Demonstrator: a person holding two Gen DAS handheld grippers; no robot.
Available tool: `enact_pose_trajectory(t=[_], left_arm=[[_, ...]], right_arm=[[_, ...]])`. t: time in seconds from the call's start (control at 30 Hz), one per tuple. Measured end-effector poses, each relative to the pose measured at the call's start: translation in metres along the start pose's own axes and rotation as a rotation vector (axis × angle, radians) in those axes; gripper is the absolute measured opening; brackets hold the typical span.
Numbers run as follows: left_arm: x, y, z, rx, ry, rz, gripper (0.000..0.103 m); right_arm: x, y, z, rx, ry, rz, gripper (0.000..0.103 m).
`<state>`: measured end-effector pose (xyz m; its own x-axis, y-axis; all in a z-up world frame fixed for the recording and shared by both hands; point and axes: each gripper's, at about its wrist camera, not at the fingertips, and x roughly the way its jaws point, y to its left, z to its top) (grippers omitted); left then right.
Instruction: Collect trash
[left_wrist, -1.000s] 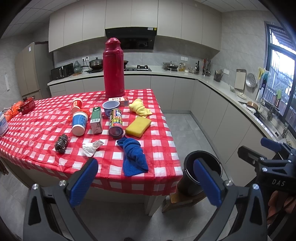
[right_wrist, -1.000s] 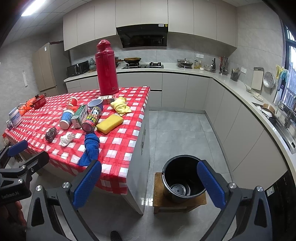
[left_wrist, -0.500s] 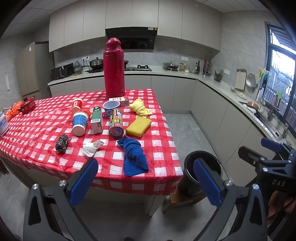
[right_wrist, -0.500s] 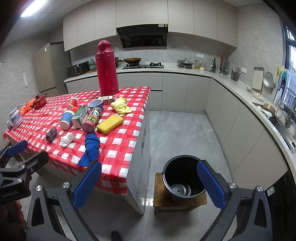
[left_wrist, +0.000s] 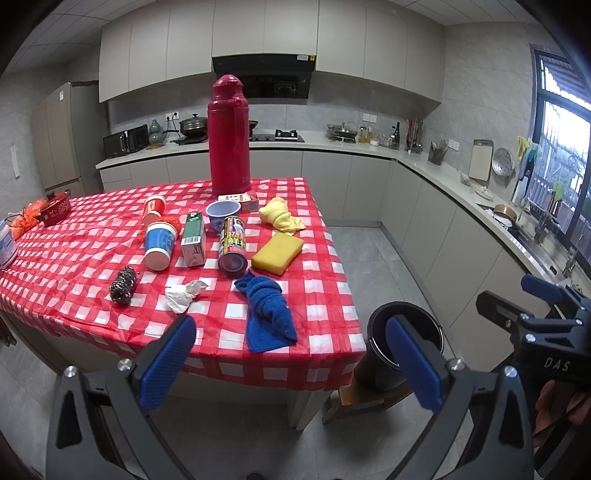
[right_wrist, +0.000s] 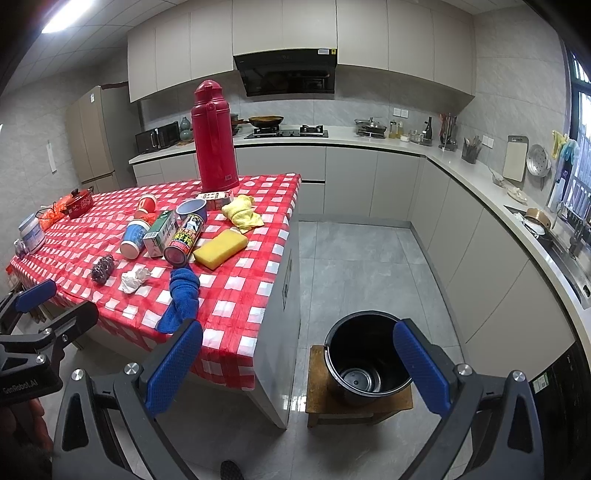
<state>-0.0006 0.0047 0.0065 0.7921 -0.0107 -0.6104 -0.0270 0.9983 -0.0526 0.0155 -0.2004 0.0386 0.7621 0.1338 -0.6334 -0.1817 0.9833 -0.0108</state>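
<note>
Trash bin (right_wrist: 364, 356) between open hand-held gripper (right_wrist: 297, 363) fingers.

Ahead of the left tongs (left_wrist: 291, 363) a tissue (left_wrist: 183, 295) lies on the surface (left_wrist: 92, 254), with a scrubber (left_wrist: 123, 285) to its left and a cloth (left_wrist: 269, 310) to its right. A can (left_wrist: 232, 245), carton (left_wrist: 193, 240) and cup (left_wrist: 159, 245) lie behind. The bin (right_wrist: 364, 356) stands on a stool (right_wrist: 317, 398) between the right tongs' (right_wrist: 297, 365) fingers.

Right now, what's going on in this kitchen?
A person holds two grippers, the left gripper and right gripper, both open and empty, short of the checkered table. Trash like the crumpled paper lies untouched there. The black bucket waits on a stool beside it.
</note>
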Motion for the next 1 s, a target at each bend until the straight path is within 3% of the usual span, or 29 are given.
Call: enact_pose_trajectory(t=[1.0], left_arm=[[0.0088,0.0026,-0.0076,-0.022,0.005,0.016,0.103]], right_arm=[[0.0043,-0.0049,-0.0014,0.006,0.01,0.024,0.103]])
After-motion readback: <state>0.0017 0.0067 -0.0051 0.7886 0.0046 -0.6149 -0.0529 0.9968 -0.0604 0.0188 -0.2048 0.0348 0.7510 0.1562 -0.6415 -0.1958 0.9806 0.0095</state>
